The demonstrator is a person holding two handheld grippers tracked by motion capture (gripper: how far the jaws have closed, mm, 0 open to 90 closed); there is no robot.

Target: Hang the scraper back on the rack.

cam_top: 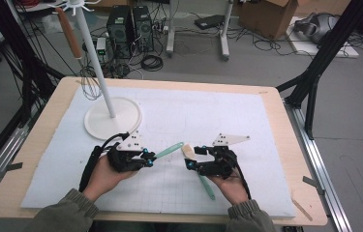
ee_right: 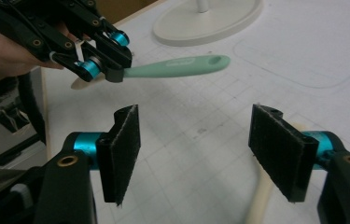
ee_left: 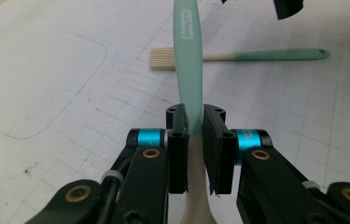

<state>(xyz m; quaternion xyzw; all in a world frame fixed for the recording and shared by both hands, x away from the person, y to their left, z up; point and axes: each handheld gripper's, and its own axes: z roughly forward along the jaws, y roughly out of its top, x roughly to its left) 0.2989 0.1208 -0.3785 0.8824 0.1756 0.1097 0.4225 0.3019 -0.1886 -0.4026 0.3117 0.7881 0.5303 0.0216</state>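
Observation:
My left gripper [cam_top: 148, 157] is shut on a utensil with a mint-green handle [cam_top: 169, 150], held a little above the mat. In the left gripper view the pads pinch the utensil [ee_left: 189, 70] where mint turns to cream, handle pointing away. A brush [cam_top: 203, 180] with pale bristles and a green handle end lies flat on the mat; it shows as the brush [ee_left: 238, 56] beyond the held handle. My right gripper [cam_top: 192, 158] hovers open over that brush. In the right gripper view its jaws [ee_right: 196, 123] stand wide with nothing between them, the brush's pale shaft [ee_right: 260, 198] below the right pad.
A white stand with a round base [cam_top: 113, 117] rises at the mat's back left, and a whisk [cam_top: 89, 84] with a brown handle hangs from it. A white gridded mat [cam_top: 247, 121] covers the wooden table [cam_top: 293, 145]. Computer towers and cables sit on the floor beyond.

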